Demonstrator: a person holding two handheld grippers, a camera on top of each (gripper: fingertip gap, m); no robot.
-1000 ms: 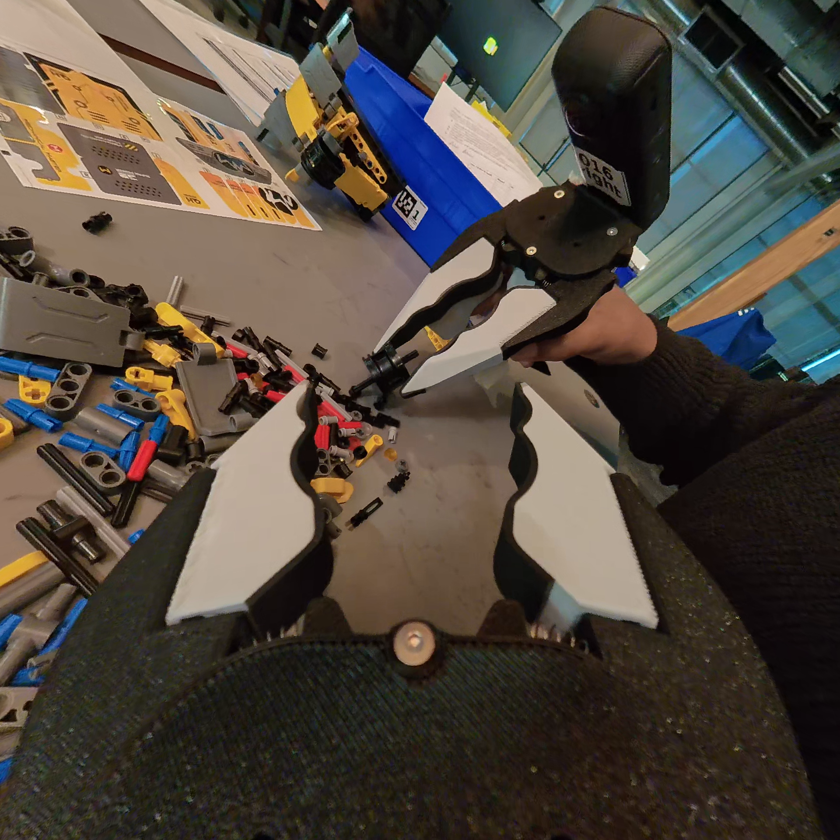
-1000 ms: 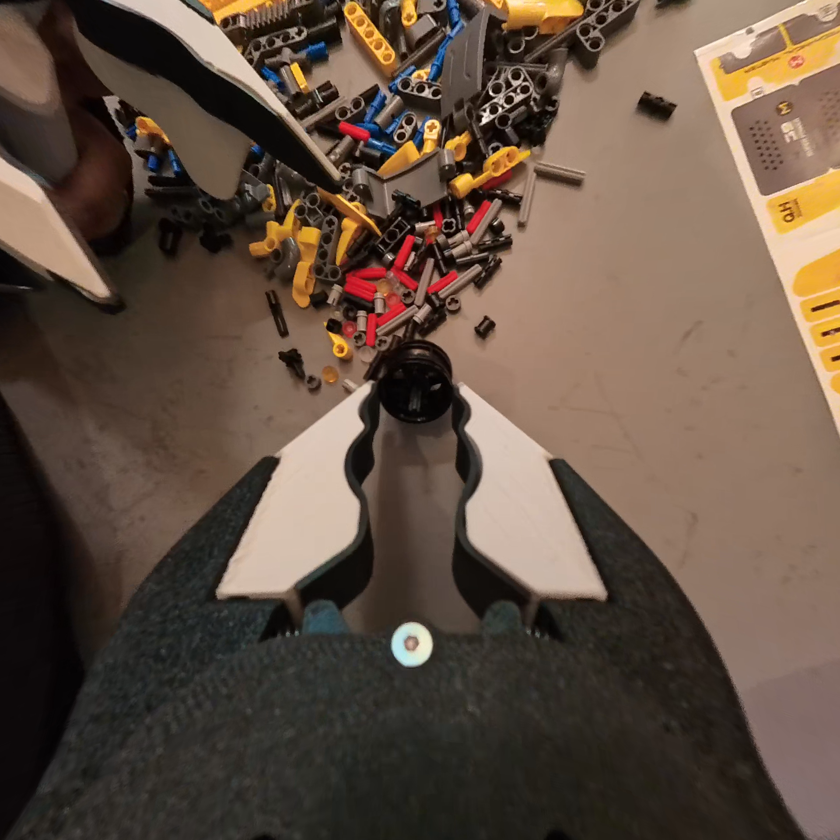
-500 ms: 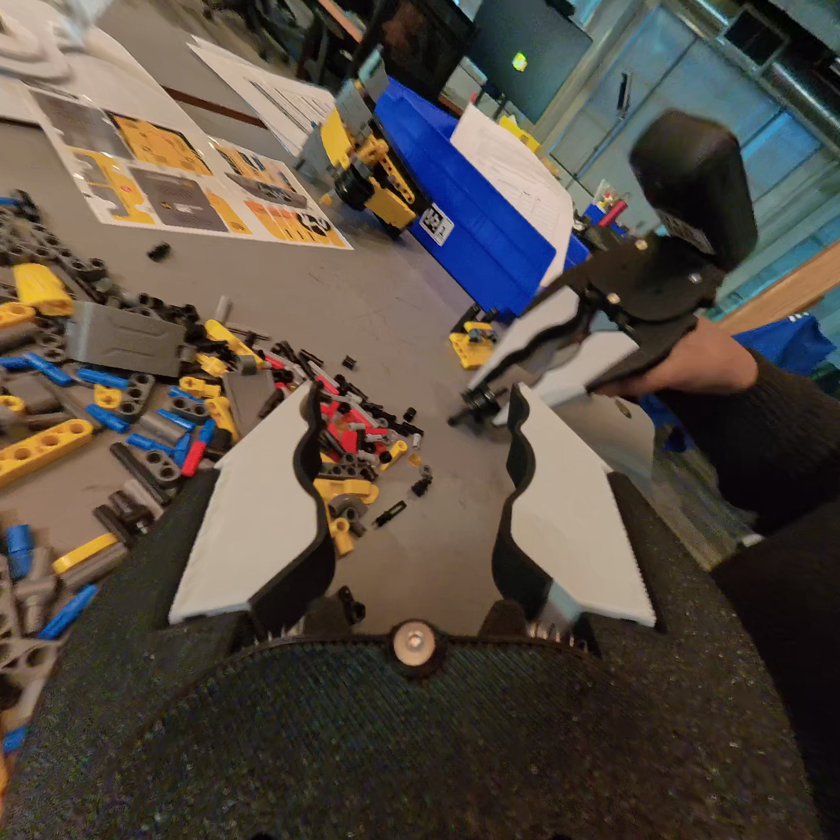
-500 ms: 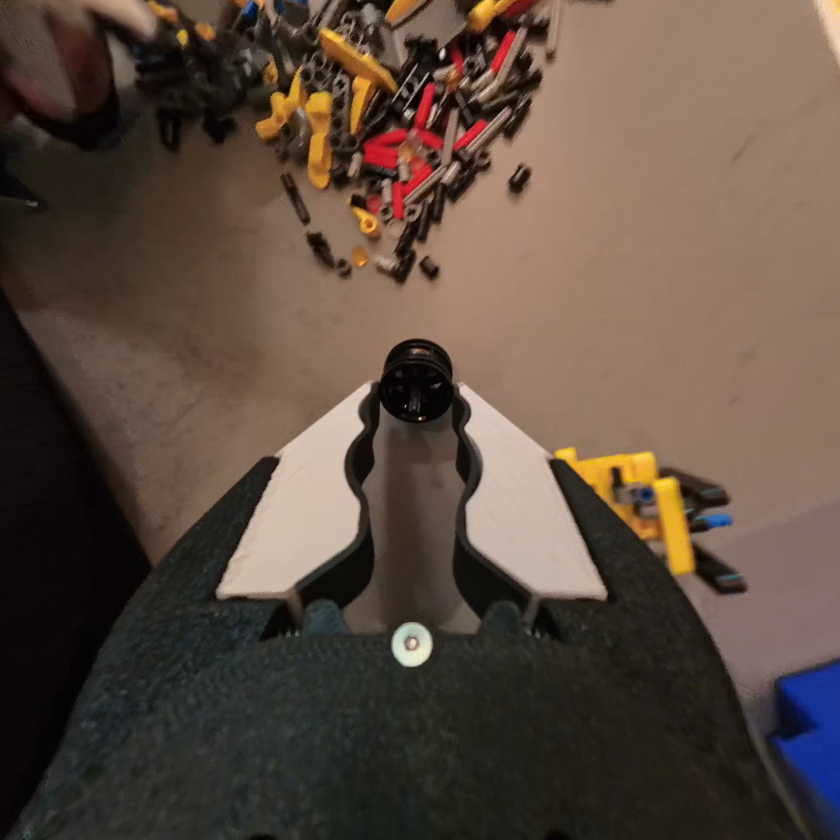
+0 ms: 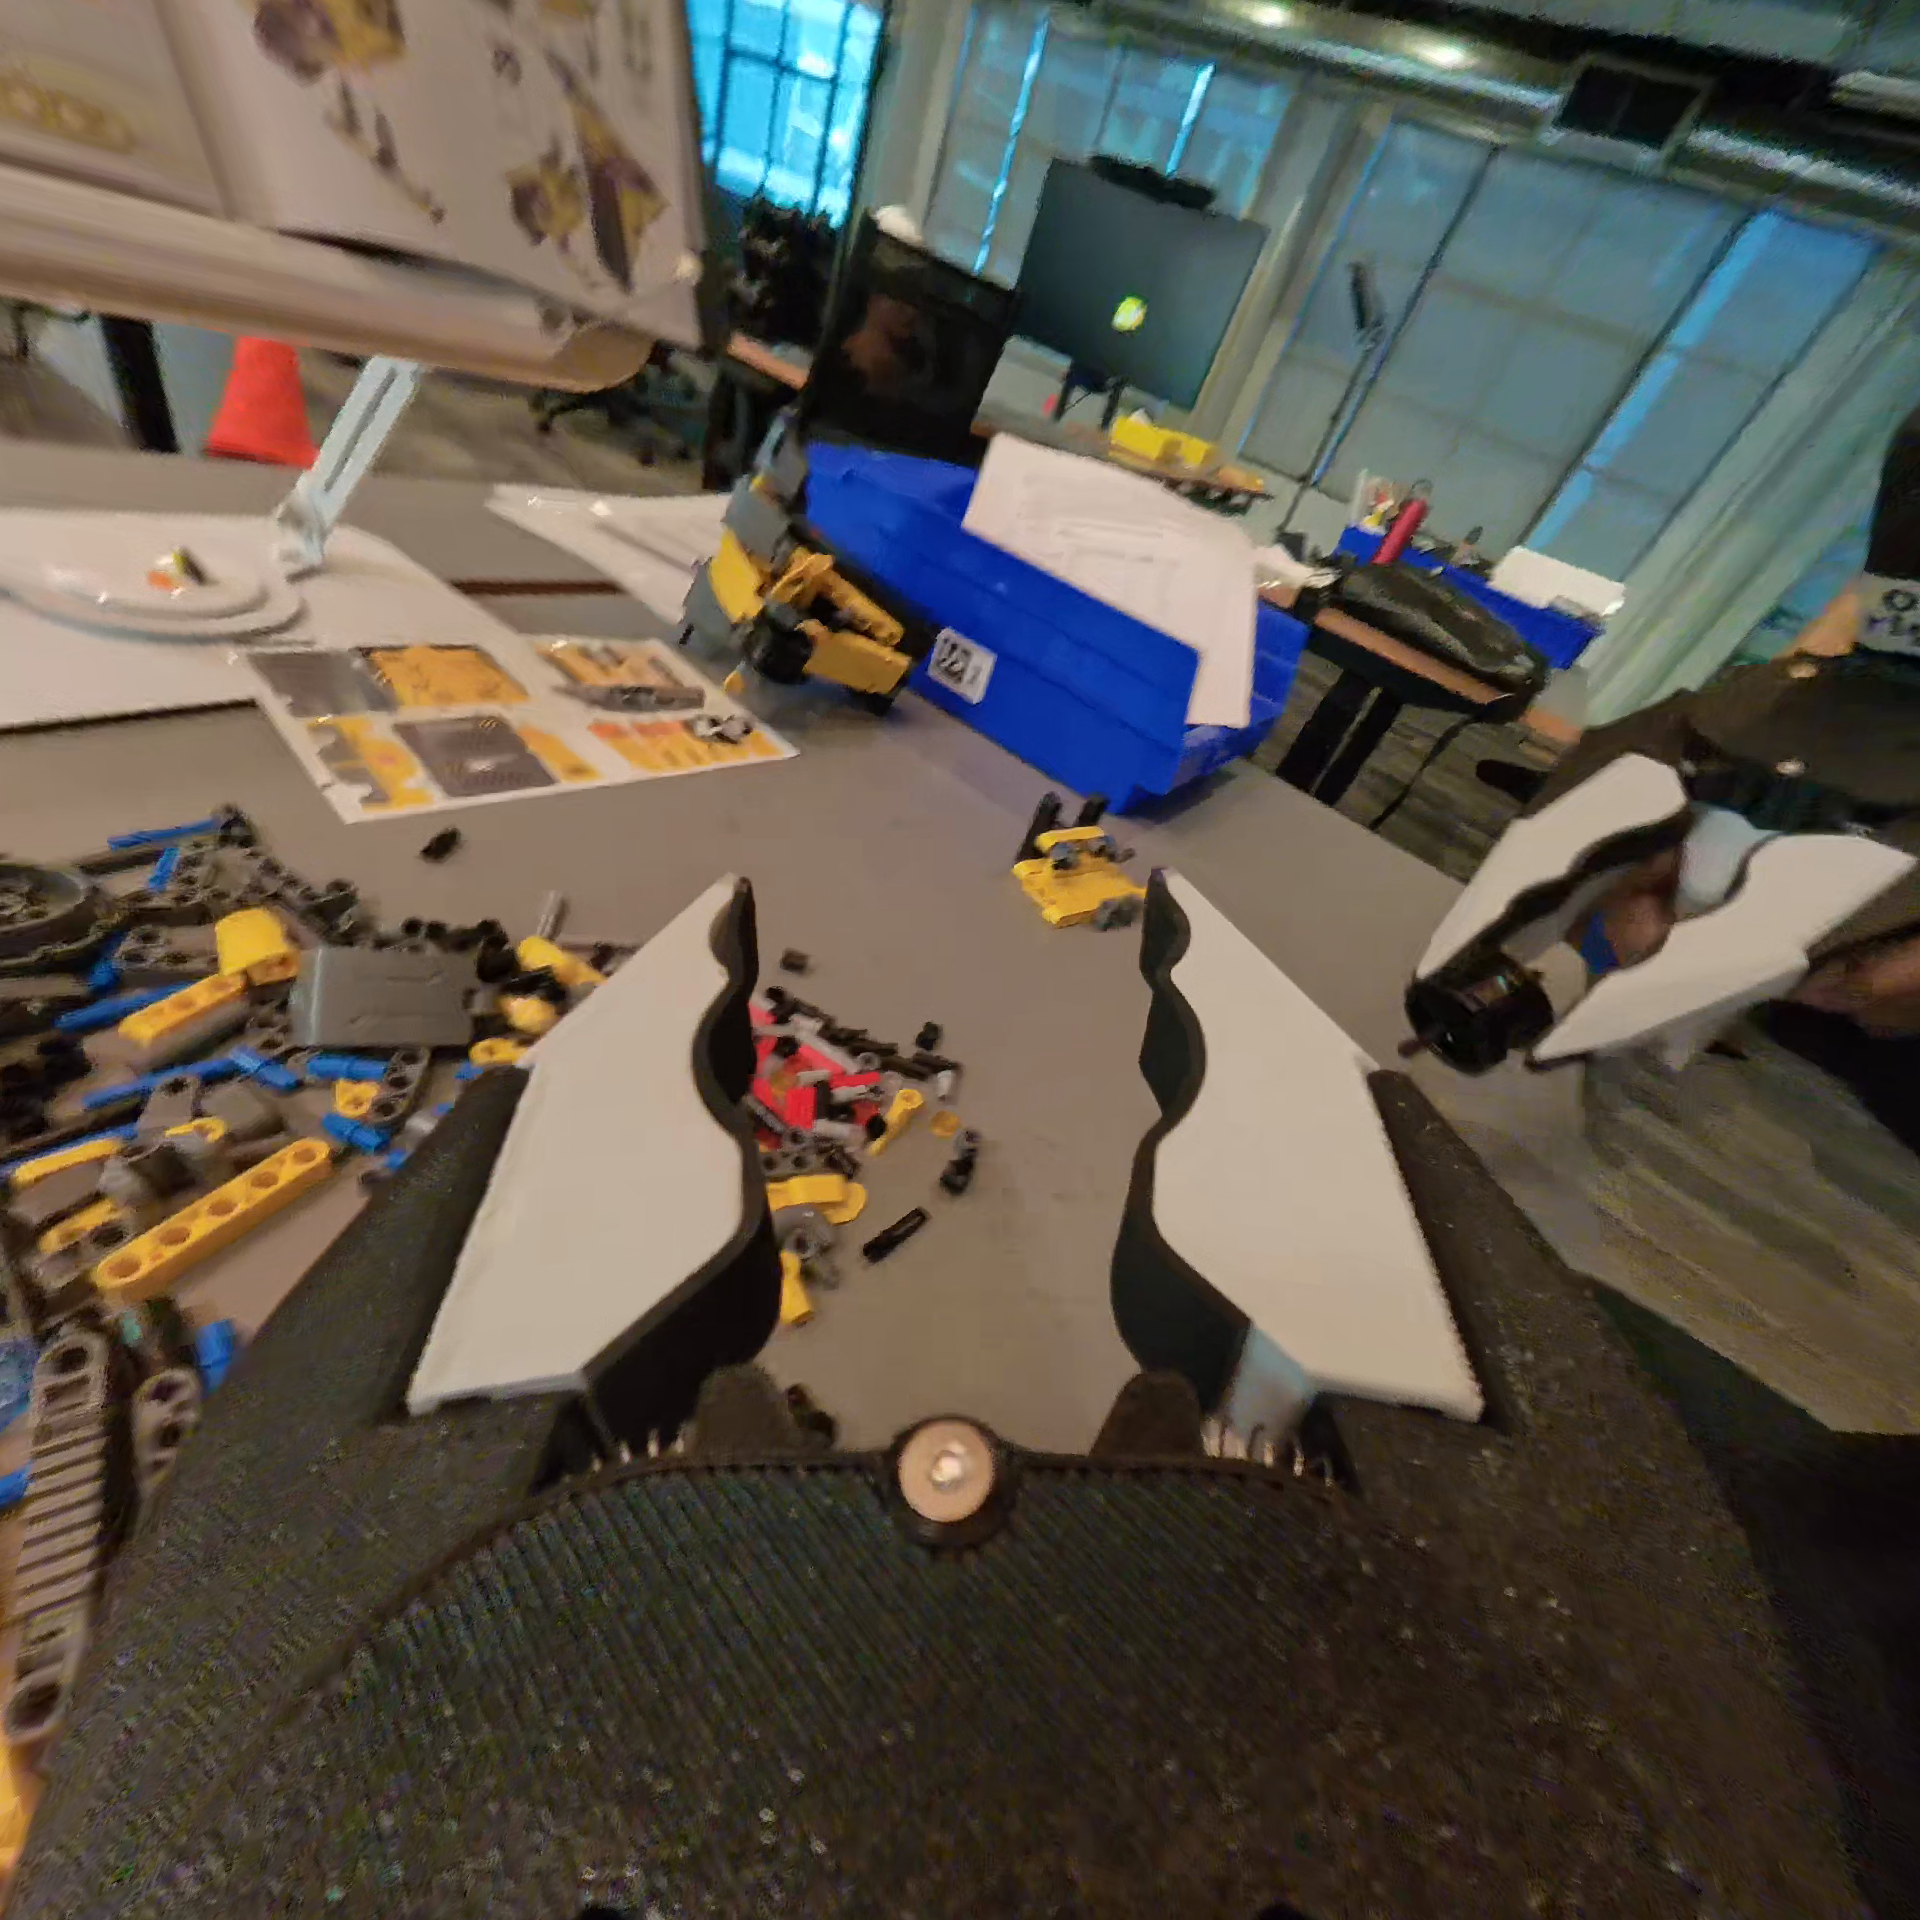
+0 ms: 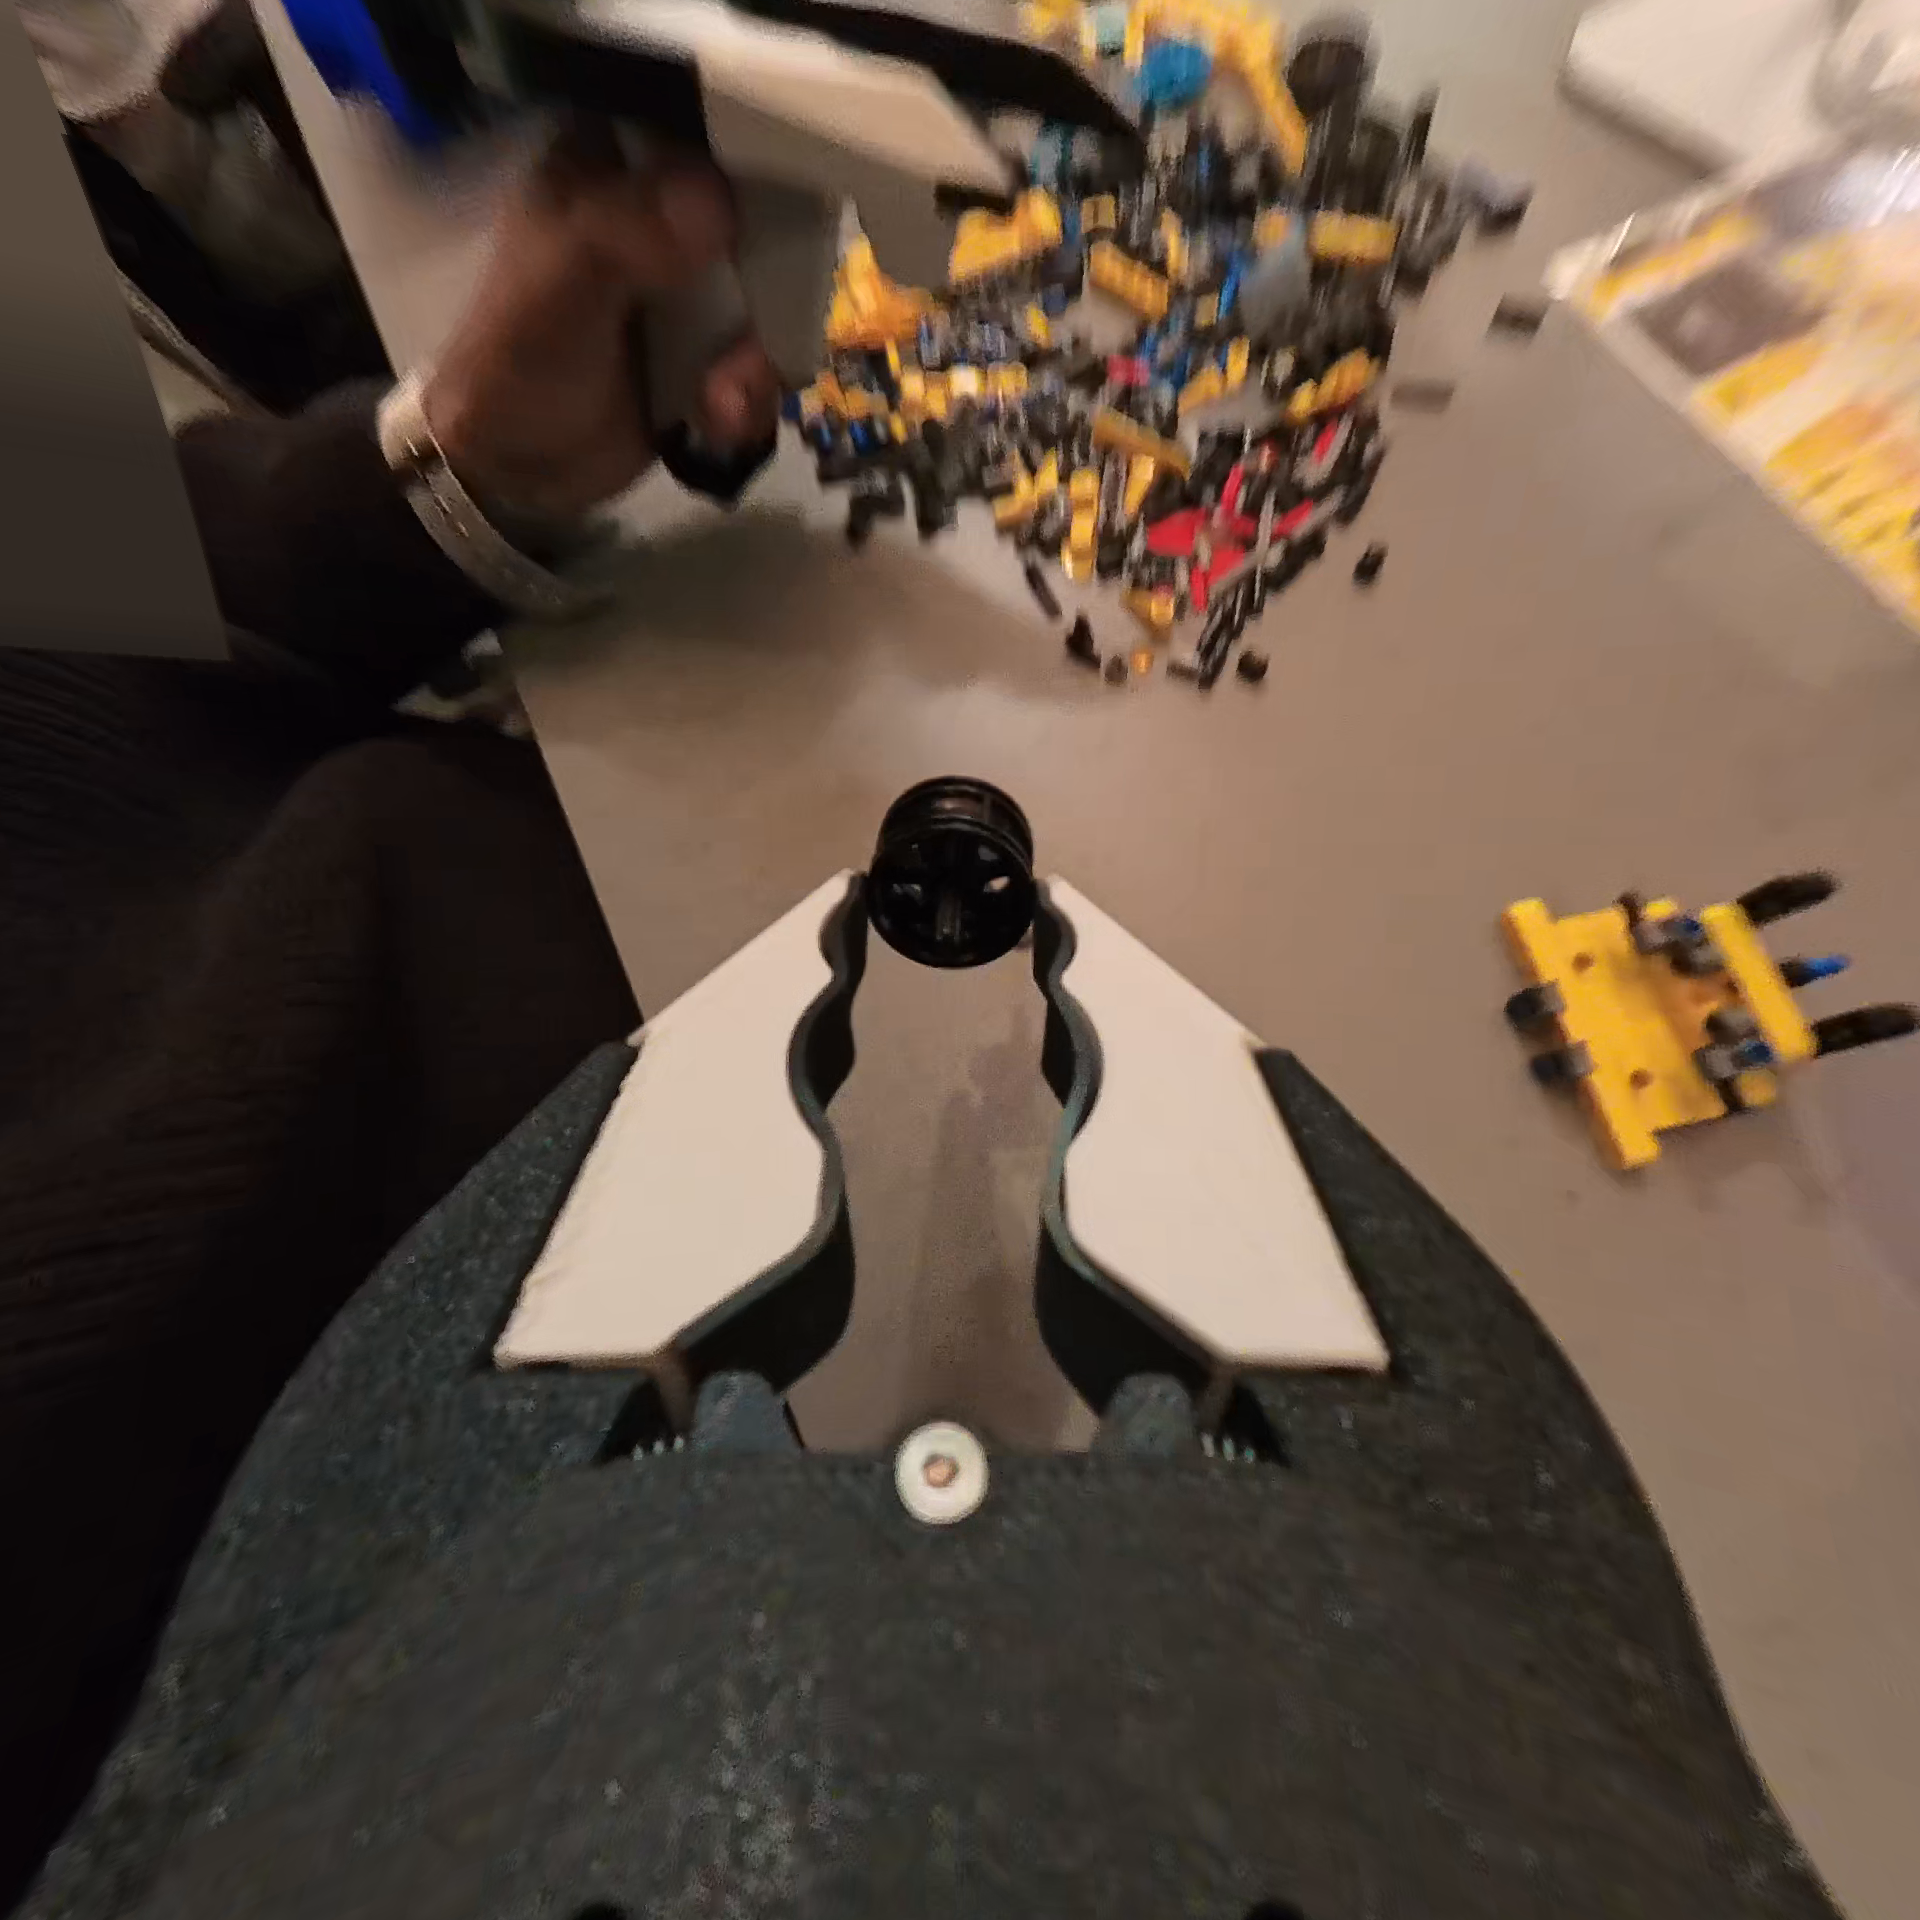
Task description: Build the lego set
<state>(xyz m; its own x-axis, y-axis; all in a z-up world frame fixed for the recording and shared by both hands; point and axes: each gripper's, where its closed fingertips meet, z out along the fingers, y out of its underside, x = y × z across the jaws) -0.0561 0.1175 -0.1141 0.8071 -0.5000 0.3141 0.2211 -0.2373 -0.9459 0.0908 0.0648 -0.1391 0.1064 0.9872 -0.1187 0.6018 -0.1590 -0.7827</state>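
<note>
My right gripper (image 6: pixel 951 891) is shut on a black wheel hub (image 6: pixel 951 888) and holds it in the air above the grey table (image 6: pixel 1299 790), near the table's edge. The hub also shows in the left wrist view (image 5: pixel 1475 1010), at the tips of the right gripper (image 5: pixel 1496 1023). My left gripper (image 5: pixel 945 894) is open and empty, raised over the edge of a pile of loose yellow, black, blue and red building parts (image 5: pixel 831 1091). The pile is blurred in the right wrist view (image 6: pixel 1143 343). A small yellow sub-assembly (image 6: pixel 1652 1023) lies on the table to the right of the hub; it also shows in the left wrist view (image 5: pixel 1075 878).
A sticker sheet (image 5: pixel 499 727) lies on the table behind the pile. A partly built yellow and grey model (image 5: pixel 800 623) stands next to a blue bin (image 5: pixel 1039 665) holding papers. An open instruction booklet (image 5: pixel 343 166) on a stand overhangs the far left. The table edge (image 6: pixel 582 862) runs to the left of the hub. To reach the small yellow sub-assembly (image 6: pixel 1652 1023) in a straight line is about 15 cm for my right fingers, about 25 cm for my left.
My right gripper lifted the black hub away from the pile and drew back toward the table edge. My left gripper tilted up and pulled back, staying open.
</note>
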